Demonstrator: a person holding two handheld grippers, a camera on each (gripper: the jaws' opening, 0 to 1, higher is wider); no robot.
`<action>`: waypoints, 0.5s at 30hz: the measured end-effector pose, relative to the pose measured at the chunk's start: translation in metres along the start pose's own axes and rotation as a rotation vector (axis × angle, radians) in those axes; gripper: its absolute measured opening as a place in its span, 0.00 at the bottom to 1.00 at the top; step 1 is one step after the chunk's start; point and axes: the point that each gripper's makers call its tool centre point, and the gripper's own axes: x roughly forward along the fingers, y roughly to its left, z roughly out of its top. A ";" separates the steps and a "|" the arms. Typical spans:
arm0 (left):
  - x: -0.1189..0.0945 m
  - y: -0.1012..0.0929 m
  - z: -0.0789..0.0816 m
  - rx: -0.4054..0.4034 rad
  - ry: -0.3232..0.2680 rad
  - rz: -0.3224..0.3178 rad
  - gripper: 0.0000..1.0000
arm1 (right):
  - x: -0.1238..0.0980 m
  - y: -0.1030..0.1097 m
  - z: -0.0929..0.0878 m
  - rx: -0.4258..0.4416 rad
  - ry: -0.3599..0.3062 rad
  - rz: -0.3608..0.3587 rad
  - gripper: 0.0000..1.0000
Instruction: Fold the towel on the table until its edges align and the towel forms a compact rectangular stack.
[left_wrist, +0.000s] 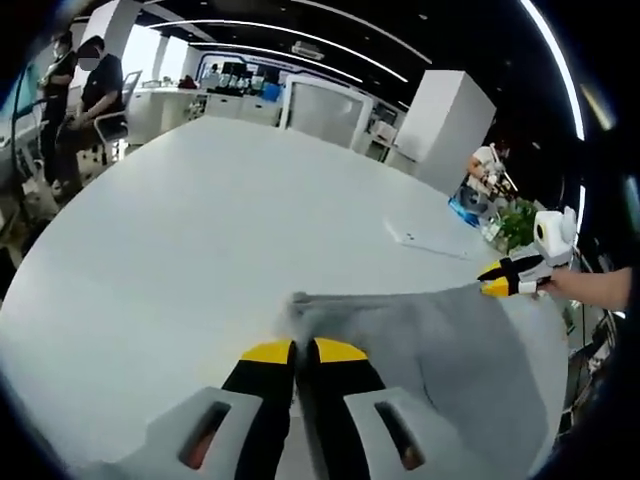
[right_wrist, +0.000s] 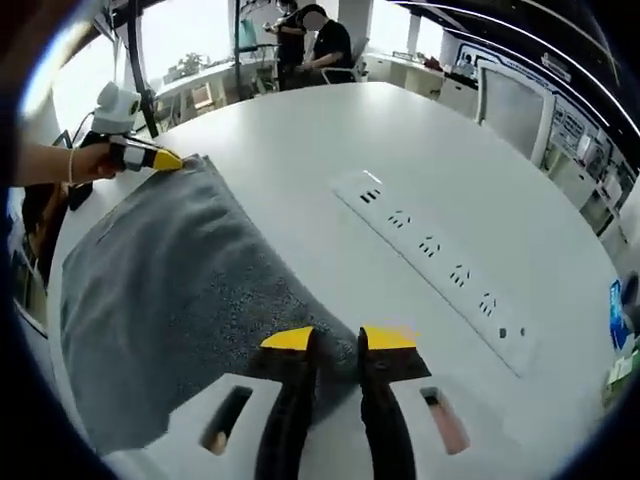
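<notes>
White table (left_wrist: 200, 230); both grippers' jaws clamped on grey towel (right_wrist: 170, 270) corners.

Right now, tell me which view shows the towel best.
The right gripper view: the grey towel spreads wide across the table, one corner in each gripper. The left gripper view shows its far edge and less surface.

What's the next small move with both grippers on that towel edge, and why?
Probably carry the held edge across, over the rest of the towel, for a fold. The left gripper and right gripper each look shut on a corner of the grey towel, its edge stretched between them, while the rest lies flat on the white table.
</notes>
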 end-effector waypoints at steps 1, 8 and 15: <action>0.000 -0.001 0.001 0.002 -0.001 -0.004 0.05 | 0.001 0.000 -0.002 -0.003 0.011 -0.006 0.06; -0.004 -0.016 0.015 -0.010 -0.063 -0.072 0.05 | -0.008 -0.005 0.007 -0.040 -0.009 -0.042 0.00; 0.014 -0.006 -0.001 -0.044 -0.034 -0.047 0.04 | -0.013 -0.007 0.003 -0.022 -0.005 -0.036 0.00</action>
